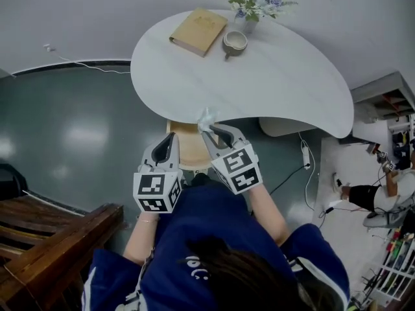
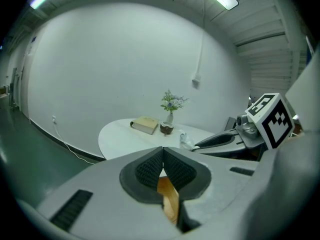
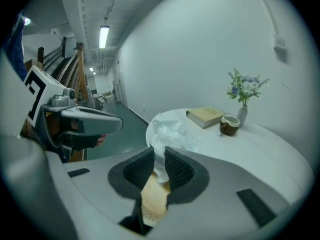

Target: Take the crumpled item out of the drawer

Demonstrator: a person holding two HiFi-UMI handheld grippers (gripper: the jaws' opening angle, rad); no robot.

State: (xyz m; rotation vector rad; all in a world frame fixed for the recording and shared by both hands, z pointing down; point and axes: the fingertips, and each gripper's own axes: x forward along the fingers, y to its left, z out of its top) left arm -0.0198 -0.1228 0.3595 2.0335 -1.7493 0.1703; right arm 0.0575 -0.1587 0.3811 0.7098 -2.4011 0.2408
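white table (image 1: 279, 76), wooden drawer (image 1: 190, 149) open beneath; book (image 1: 198, 31), cup (image 1: 235, 41), vase (image 1: 248, 23); glossy floor (image 1: 65, 128)

Drawer (image 1: 191, 151) mostly hidden under desk (image 1: 272, 76) rim, behind left tool (image 1: 171, 138). Lower end of wad (image 3: 170, 131) buried between right tool (image 3: 159, 159) pads. Book (image 1: 198, 31) print too small to read.

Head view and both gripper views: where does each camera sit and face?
Head view: on the head, steeply down at table; arms, left gripper, right gripper show.
Left gripper view: behind its shut jaws, facing the table; right gripper visible.
Right gripper view: behind jaws gripping crumpled white paper; left gripper visible.
Shared: book, cup.
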